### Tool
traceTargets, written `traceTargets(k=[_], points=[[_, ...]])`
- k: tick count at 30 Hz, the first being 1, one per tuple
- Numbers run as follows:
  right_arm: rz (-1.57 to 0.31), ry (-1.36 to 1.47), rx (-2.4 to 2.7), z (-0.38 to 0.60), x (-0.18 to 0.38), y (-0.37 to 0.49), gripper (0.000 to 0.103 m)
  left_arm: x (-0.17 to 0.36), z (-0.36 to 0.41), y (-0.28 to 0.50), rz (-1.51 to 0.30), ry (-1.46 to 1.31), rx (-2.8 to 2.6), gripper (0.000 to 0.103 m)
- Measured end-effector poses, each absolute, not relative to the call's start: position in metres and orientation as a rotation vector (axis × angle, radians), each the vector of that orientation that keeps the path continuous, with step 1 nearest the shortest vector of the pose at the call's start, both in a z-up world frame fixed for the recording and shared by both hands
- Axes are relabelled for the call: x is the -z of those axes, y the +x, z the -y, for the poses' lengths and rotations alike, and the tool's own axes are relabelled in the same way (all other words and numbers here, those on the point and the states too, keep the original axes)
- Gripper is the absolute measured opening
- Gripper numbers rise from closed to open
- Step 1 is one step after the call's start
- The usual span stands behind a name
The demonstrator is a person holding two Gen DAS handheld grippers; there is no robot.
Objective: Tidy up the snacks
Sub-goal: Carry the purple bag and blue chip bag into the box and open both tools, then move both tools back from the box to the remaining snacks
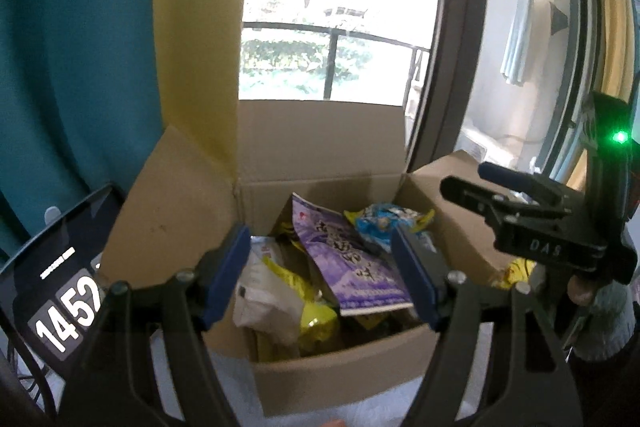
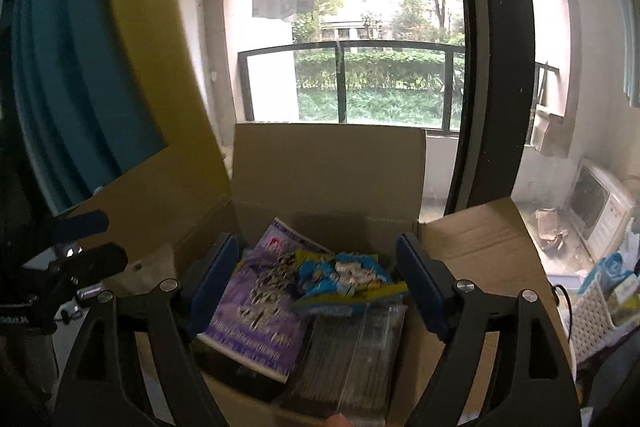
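An open cardboard box (image 1: 344,383) (image 2: 320,171) stands in front of a window with snack packs inside. A purple pack (image 1: 352,259) (image 2: 260,307) lies on top, a blue and yellow pack (image 1: 384,223) (image 2: 348,279) beside it, a clear pack (image 2: 360,355) at the front right, and yellow and white packs (image 1: 280,291) on the left. My left gripper (image 1: 324,275) hangs open and empty over the box. My right gripper (image 2: 316,291) is open and empty over the box too, and it shows at the right of the left wrist view (image 1: 496,187).
A phone (image 1: 56,291) showing a timer stands left of the box. Teal and yellow curtains (image 1: 80,67) hang at the left. A white basket (image 2: 600,303) with items sits at the right. A dark window frame (image 2: 500,67) rises behind the box.
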State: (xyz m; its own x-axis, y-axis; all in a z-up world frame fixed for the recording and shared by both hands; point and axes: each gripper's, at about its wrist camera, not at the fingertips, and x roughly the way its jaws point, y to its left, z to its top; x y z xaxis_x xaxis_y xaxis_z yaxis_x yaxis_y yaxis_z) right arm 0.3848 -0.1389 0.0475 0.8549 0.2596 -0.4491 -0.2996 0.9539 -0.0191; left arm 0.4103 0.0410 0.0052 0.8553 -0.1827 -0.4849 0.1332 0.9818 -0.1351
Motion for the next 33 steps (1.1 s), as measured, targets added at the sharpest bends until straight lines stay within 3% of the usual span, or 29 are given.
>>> traceTargets(k=[18,33], points=[[-0.433,-0.116,-0.291,0.143,-0.058,0.283,0.084,-0.029,-0.027,0.305,-0.461,-0.091,0.189,0.076],[-0.448,-0.108,-0.279,0.153,-0.034,0.211,0.084,0.004,-0.016,0.22,-0.485,-0.178,0.23,0.078]])
